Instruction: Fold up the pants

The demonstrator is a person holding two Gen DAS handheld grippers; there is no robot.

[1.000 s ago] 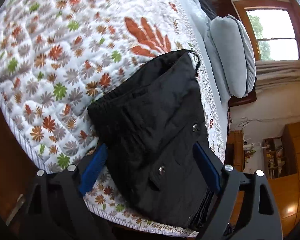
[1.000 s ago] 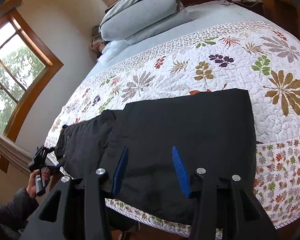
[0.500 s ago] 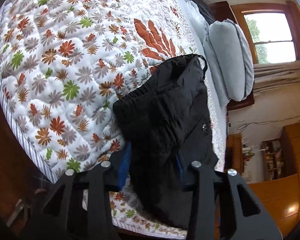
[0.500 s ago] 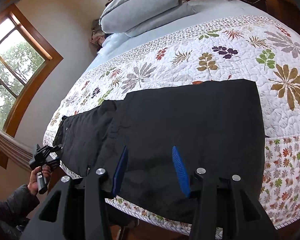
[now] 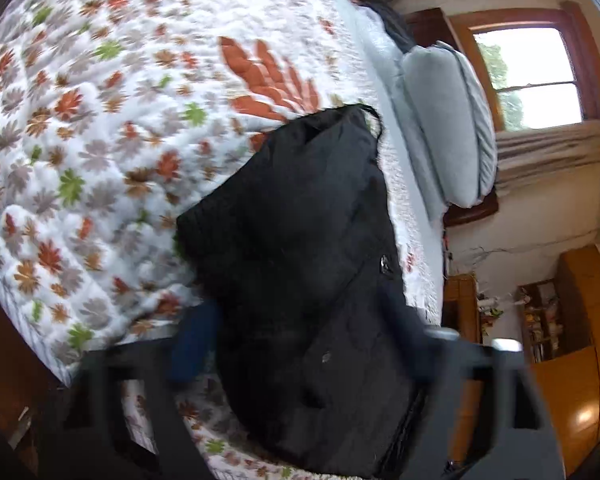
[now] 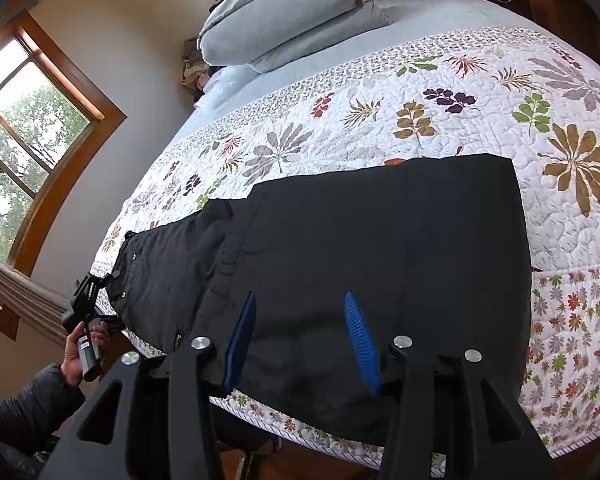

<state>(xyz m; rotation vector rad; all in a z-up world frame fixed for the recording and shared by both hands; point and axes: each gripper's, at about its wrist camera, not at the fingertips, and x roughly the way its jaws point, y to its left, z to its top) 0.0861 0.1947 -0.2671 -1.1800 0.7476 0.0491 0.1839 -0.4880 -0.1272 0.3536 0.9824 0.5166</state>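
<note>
Floral quilt (image 6: 440,92) under flat black pants (image 6: 380,248), waistband end rumpled.

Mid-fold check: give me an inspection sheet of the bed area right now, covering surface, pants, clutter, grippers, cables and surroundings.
Surface: leaf-print quilt on a bed, lying smooth.
Job's things: black pants flat along the near edge, waist end toward the left gripper.
Clutter: grey pillows; clothes heap beside them.
Grippers: left gripper blurred, jaws have just been opening, waist between them, not pinched; right gripper open over a leg.
Cables: wires on the wall by the bed.
Surroundings: window, wooden shelves.
</note>
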